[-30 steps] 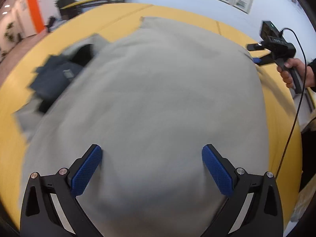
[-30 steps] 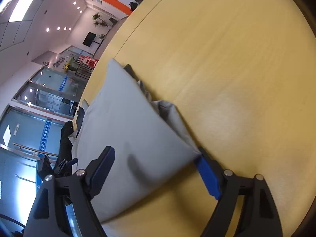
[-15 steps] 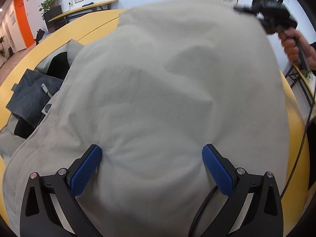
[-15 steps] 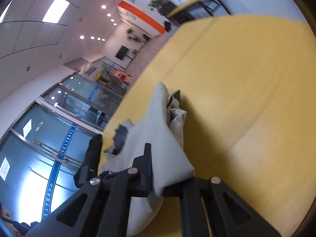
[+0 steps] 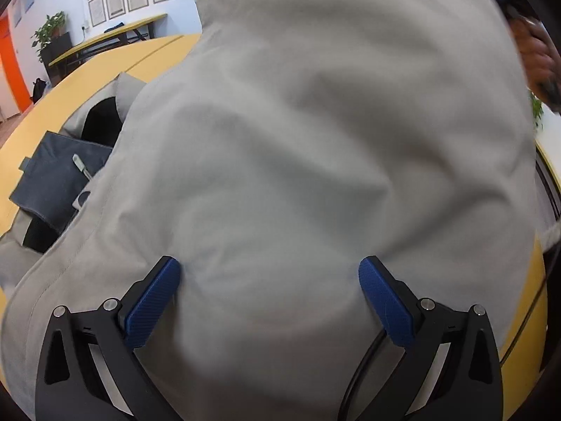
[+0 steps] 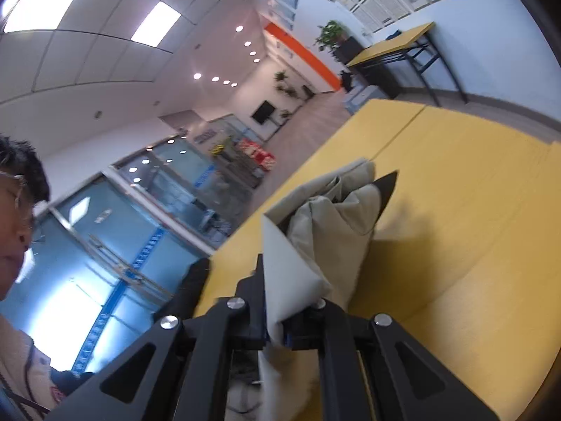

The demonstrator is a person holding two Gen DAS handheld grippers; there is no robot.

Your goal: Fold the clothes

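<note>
A light grey garment (image 5: pixel 315 147) fills the left wrist view, and its far edge is lifted high at the top right. My left gripper (image 5: pixel 270 280) is open, with its blue pads (image 5: pixel 154 301) wide apart and the cloth bulging between them. In the right wrist view my right gripper (image 6: pixel 277 315) is shut on a folded edge of the grey garment (image 6: pixel 291 263). It holds that edge above the yellow table (image 6: pixel 473 210), and the rest of the cloth trails down onto the tabletop.
A dark blue garment (image 5: pixel 59 179) lies on the table at the left, partly under the grey one. The person's hand (image 5: pixel 536 59) shows at the upper right. A second yellow table (image 6: pixel 392 49) and a plant (image 6: pixel 331 35) stand by the far wall.
The right gripper went from open around the garment's corner to shut on it, then rose with it. In the left wrist view the cloth's far edge lifted and the view swung left.
</note>
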